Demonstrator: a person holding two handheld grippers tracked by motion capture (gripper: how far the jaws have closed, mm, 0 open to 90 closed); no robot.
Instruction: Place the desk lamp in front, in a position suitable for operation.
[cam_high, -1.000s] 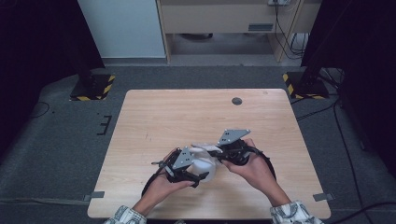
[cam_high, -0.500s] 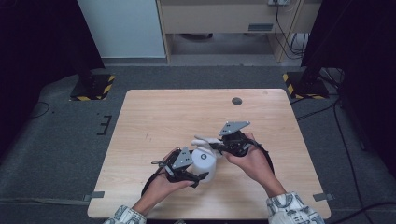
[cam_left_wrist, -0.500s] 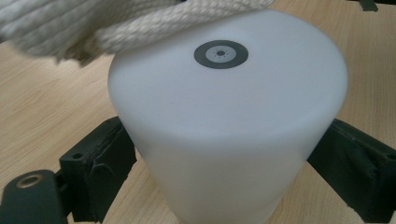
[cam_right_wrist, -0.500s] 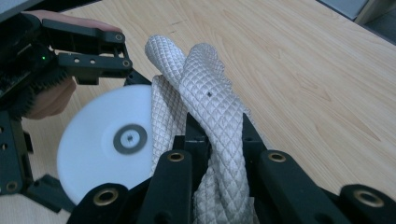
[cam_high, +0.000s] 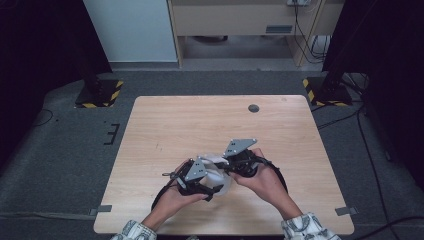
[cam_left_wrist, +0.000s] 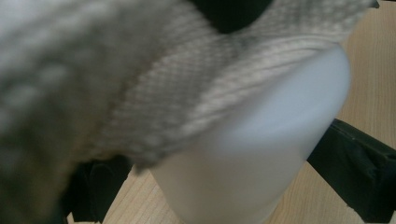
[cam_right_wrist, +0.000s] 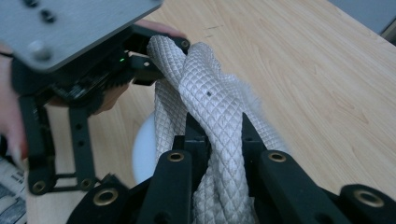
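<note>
- My right tongs (cam_right_wrist: 219, 140) pinch the quilted cloth (cam_right_wrist: 210, 102), bunched and running lengthwise straight out from the jaws.
- My left tongs (cam_high: 212, 176) clamp the white cup (cam_left_wrist: 243, 168) from both sides, low near the table's (cam_high: 165, 120) front edge.
- The cloth drapes over the cup's rim, so my right hand drives the wiping, I reckon.

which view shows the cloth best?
Right gripper view: the quilted cloth is sharp, pinched between that gripper's jaws. Left gripper view shows it blurred, draped over a white cup. High view shows a small pale patch between the grippers.
</note>
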